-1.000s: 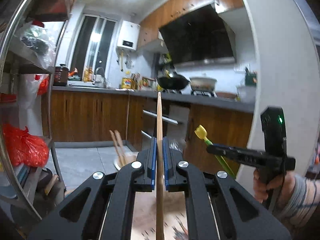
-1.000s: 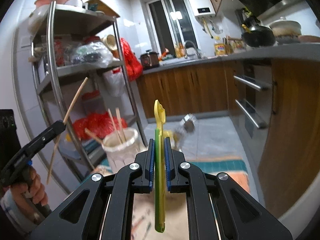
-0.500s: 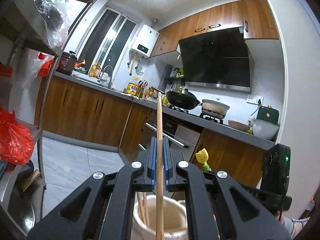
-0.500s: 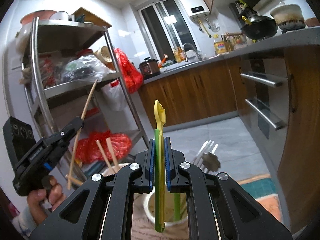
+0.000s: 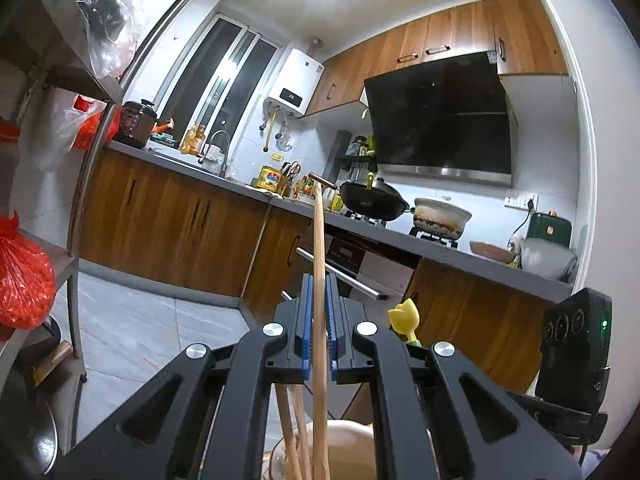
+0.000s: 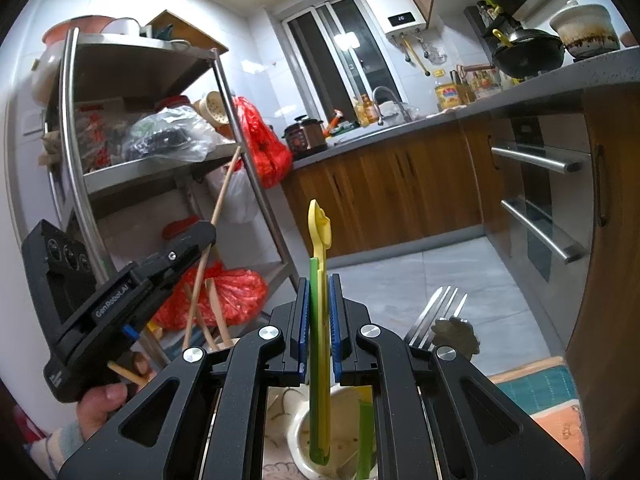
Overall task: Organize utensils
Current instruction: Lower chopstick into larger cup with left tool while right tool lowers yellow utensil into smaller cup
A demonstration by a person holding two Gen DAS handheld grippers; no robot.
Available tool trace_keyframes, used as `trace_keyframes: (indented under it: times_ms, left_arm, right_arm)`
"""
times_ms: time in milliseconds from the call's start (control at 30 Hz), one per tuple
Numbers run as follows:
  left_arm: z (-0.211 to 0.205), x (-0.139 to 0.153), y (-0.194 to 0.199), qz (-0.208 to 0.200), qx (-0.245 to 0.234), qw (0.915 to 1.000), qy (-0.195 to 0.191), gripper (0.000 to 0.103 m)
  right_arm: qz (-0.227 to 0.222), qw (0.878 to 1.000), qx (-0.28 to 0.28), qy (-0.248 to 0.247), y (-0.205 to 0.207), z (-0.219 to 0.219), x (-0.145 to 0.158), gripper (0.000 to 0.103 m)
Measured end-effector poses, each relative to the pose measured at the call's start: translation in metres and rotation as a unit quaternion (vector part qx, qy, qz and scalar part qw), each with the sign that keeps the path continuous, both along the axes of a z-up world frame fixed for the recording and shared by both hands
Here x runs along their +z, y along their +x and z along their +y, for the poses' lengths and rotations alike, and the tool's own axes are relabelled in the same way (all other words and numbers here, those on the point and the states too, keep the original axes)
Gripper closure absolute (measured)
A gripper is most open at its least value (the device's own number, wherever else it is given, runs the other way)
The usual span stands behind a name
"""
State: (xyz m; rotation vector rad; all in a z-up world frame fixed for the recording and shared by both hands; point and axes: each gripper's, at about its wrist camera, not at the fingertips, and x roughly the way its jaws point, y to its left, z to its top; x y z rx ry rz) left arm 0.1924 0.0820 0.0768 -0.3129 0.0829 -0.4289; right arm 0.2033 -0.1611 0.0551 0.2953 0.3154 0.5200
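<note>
In the left wrist view my left gripper (image 5: 318,292) is shut on a long wooden chopstick (image 5: 319,240) that stands upright. Its lower end hangs over a cream holder (image 5: 352,434) with other wooden chopsticks (image 5: 294,424) in it. In the right wrist view my right gripper (image 6: 320,292) is shut on a flat yellow-and-green plastic utensil (image 6: 319,240), held upright over a white cup (image 6: 300,436). A green utensil (image 6: 366,428) stands in that cup, with metal forks (image 6: 438,316) just to its right. The left gripper (image 6: 200,240) shows at the left of this view, and the yellow utensil's tip (image 5: 404,316) shows in the left wrist view.
A steel shelf rack (image 6: 76,128) with red bags (image 6: 224,296) stands to the left. Wooden cabinets and a grey counter (image 6: 460,114) run along the back and right, with oven handles (image 6: 532,160). A patterned cloth (image 6: 532,388) covers the surface beneath.
Both grippers have moved in over the holders, which were further ahead and now lie just below the fingers. Each gripper still grips its utensil, and the two grippers are closer together.
</note>
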Motion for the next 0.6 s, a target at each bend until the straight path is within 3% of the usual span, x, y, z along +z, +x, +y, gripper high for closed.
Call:
trace_keyframes:
  times_ms: [267, 600]
  left_arm:
    - [0.009, 0.001, -0.008, 0.008, -0.009, 0.9999, 0.010, 0.097]
    - [0.004, 0.009, -0.025, 0.016, -0.020, 0.9975, 0.066, 0.097]
  right_arm:
    - [-0.005, 1.000, 0.003, -0.009, 0.004, 0.008, -0.007, 0.093]
    - [-0.007, 0.999, -0.006, -0.041, -0.001, 0.011, -0.017, 0.093]
